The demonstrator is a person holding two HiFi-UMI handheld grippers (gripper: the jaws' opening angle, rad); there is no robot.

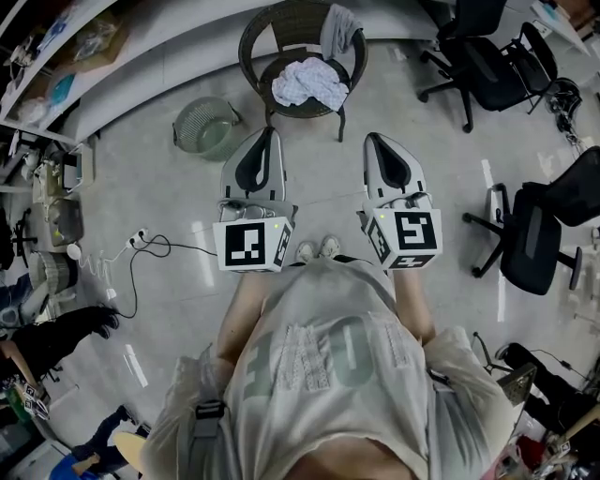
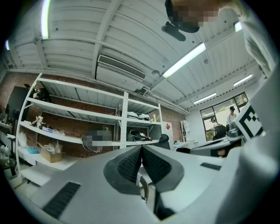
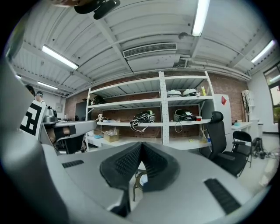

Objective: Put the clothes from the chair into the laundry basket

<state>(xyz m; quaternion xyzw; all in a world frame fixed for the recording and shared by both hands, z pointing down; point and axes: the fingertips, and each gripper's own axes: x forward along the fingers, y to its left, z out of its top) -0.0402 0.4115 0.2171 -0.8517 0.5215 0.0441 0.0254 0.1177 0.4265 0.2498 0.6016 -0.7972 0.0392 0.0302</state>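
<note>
Wicker chair [image 1: 247, 45] as our landmark: pale clothes [image 1: 309, 82] heaped on its seat, grey garment [image 1: 339, 26] draped over its back. Laundry basket [image 1: 204, 127] on floor just left of chair. We hold left gripper [image 1: 273, 133] and right gripper [image 1: 372, 140] short of chair, both pinched closed, empty.
</note>
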